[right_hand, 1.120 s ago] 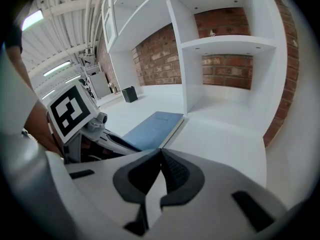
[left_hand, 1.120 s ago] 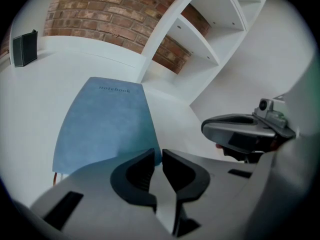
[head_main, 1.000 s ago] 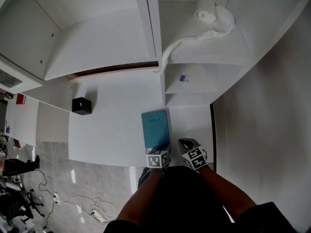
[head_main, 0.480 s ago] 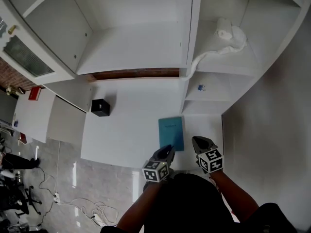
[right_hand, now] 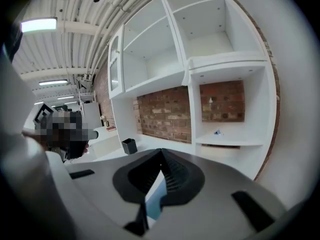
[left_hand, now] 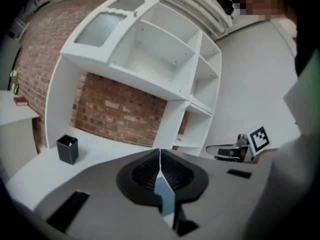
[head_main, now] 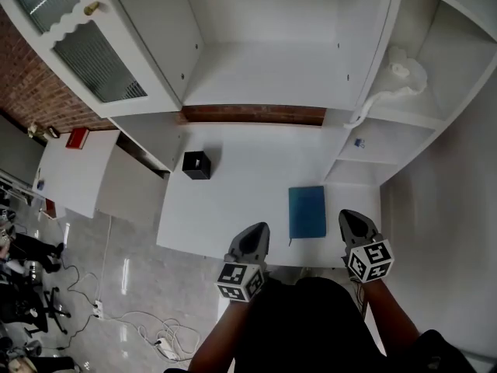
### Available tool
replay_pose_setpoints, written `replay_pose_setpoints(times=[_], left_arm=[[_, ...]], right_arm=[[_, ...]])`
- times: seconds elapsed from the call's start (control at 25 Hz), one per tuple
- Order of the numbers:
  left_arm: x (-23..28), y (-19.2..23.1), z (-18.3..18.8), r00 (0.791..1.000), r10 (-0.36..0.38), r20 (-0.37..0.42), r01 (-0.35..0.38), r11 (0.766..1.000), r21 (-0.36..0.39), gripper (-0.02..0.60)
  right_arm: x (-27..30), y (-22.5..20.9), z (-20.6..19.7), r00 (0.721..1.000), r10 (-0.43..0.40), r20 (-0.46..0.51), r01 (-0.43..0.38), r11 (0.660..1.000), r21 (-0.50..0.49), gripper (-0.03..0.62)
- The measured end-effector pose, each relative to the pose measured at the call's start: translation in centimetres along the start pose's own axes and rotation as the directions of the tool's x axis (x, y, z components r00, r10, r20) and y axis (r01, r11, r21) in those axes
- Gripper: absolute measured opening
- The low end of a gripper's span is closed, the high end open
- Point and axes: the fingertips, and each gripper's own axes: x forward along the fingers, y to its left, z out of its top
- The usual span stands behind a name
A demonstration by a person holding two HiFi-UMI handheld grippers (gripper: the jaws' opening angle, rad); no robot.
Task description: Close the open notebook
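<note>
Both claws hover at the surface's (head_main: 233,185) near edge, pointing forward, forearms drawn close to the body. Left claw (head_main: 254,237) is closing tight on nothing; right claw (head_main: 353,222) is clenched and empty. The teal notebook (head_main: 307,212) lies shut and flat between them, untouched.

**A:** What fills the near centre?
**B:** The left gripper (left_hand: 160,159), its jaws pressed together. A sliver of the blue notebook (left_hand: 165,200) shows below their tips.
**A:** And farther off?
**B:** At far left, a black box (left_hand: 67,149) on the white tabletop (left_hand: 102,146). At right, the right gripper (left_hand: 215,150). Behind, white shelving (left_hand: 165,49) against a brick wall (left_hand: 115,109).
</note>
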Motion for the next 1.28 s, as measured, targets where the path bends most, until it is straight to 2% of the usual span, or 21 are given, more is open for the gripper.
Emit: replay_pose_setpoints(times=[0.12, 0.24, 0.48, 0.88, 1.28], left_arm=[[-2.7, 2.7, 2.2, 0.998, 0.052, 0.038, -0.055, 0.997, 0.055, 0.011], [-4.8, 4.6, 3.1, 0.996, 0.071, 0.054, -0.076, 0.993, 0.09, 0.011], [-7.2, 7.4, 4.6, 0.993, 0.08, 0.089, -0.089, 0.99, 0.108, 0.011], [-7.3, 8.6, 4.5, 0.996, 0.029, 0.082, -0.039, 0.99, 0.134, 0.011], [-6.8, 7.7, 4.9, 0.996, -0.007, 0.092, -0.007, 0.988, 0.153, 0.011]], right_arm=[[0.2, 2.2, 1.9, 0.998, -0.02, 0.058, 0.021, 1.0, -0.018, -0.001], [0.4, 3.7, 2.9, 0.994, -0.054, 0.098, 0.057, 0.998, -0.027, -0.002], [1.1, 5.7, 3.3, 0.99, -0.097, 0.101, 0.098, 0.995, -0.006, -0.002], [0.4, 6.7, 3.4, 0.979, -0.166, 0.116, 0.166, 0.986, 0.013, -0.002], [0.0, 7.1, 3.5, 0.975, -0.175, 0.136, 0.174, 0.985, 0.022, -0.002]])
